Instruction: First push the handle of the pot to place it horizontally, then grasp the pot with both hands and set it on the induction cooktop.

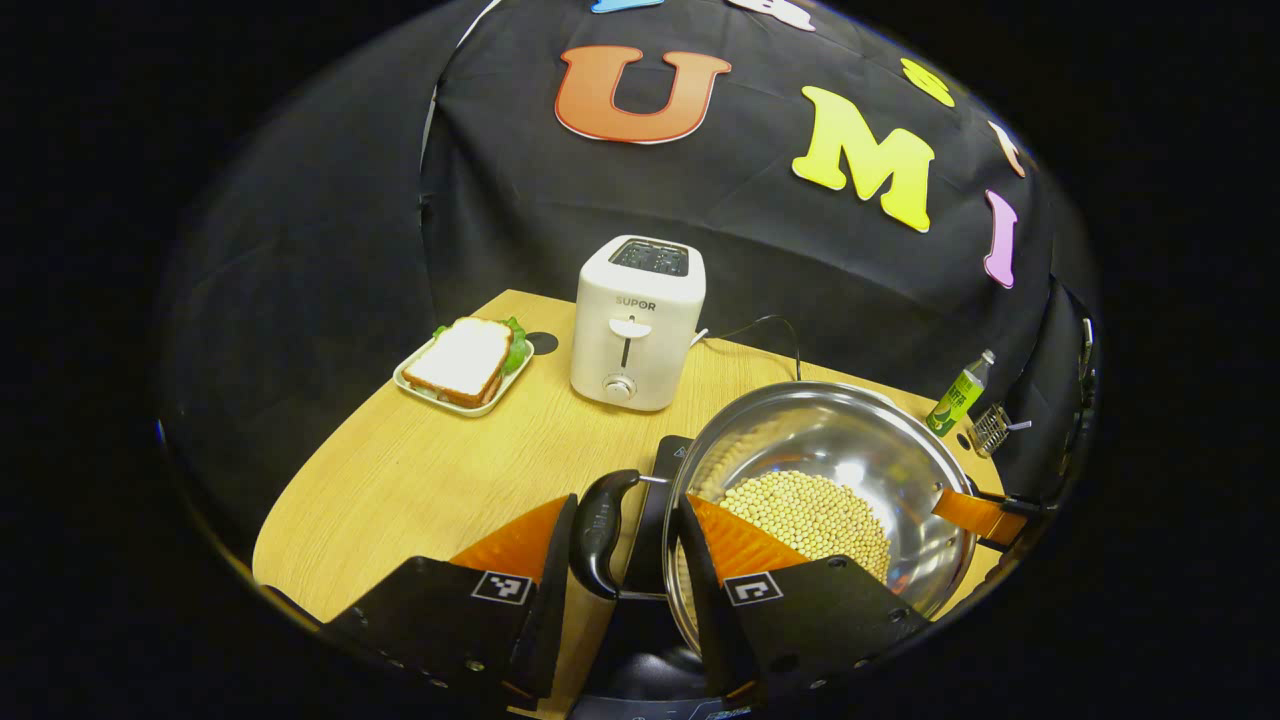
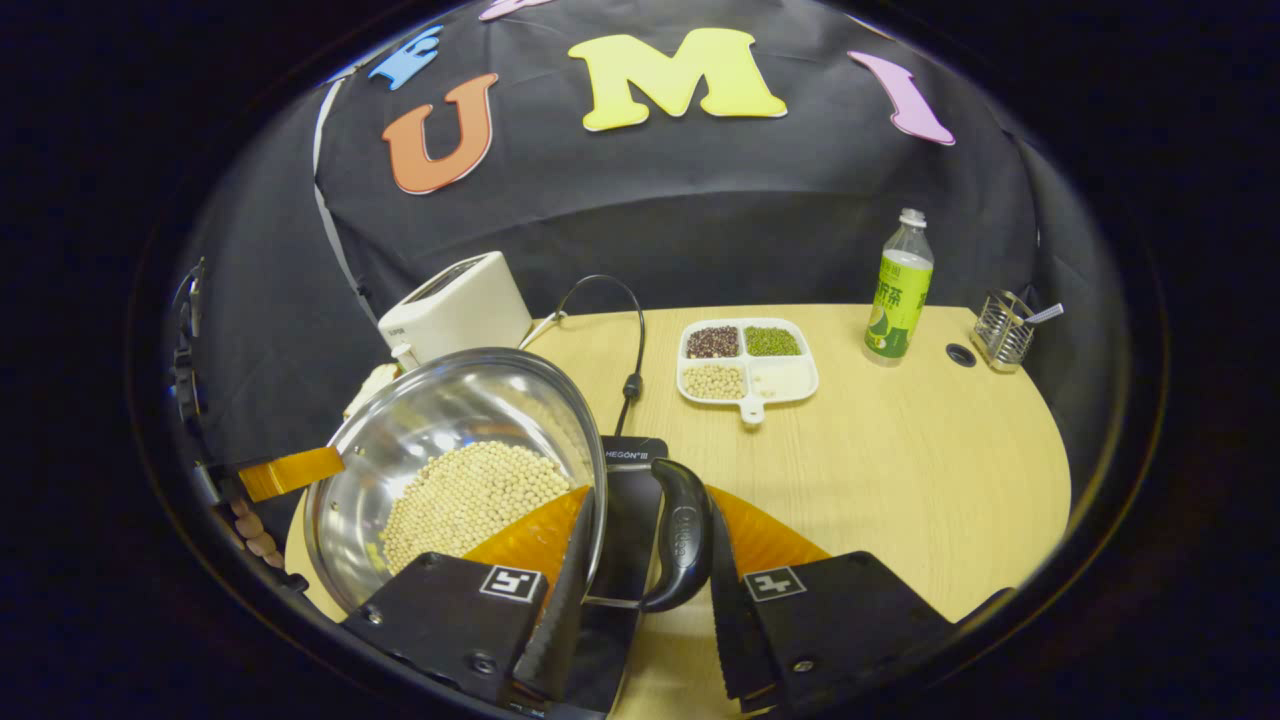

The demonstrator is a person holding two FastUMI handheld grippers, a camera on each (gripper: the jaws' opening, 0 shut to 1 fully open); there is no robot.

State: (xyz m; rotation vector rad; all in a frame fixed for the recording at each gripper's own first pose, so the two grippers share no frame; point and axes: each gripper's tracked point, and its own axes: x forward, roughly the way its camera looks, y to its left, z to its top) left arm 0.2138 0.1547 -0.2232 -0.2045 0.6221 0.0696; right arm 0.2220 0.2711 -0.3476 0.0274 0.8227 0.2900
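Observation:
A steel pot [image 1: 850,440] holding soybeans [image 1: 810,510] hangs over the black induction cooktop [image 1: 662,470]; whether it rests on it I cannot tell. My left gripper [image 1: 626,515] clamps one black side handle [image 1: 600,530], with one finger outside the handle and the other inside the rim. My right gripper [image 2: 650,505] clamps the opposite handle [image 2: 685,540] of the pot [image 2: 450,410] the same way, above the cooktop [image 2: 630,470]. Each view shows the other gripper's orange finger at the far rim: the right gripper [image 1: 975,512] and the left gripper [image 2: 290,472].
A white toaster [image 1: 637,325] and a plated sandwich [image 1: 465,362] stand behind the pot. A divided dish of beans [image 2: 748,370], a green bottle [image 2: 897,290], a wire holder [image 2: 1005,330] and a black cable [image 2: 630,330] occupy the wooden table [image 2: 900,480].

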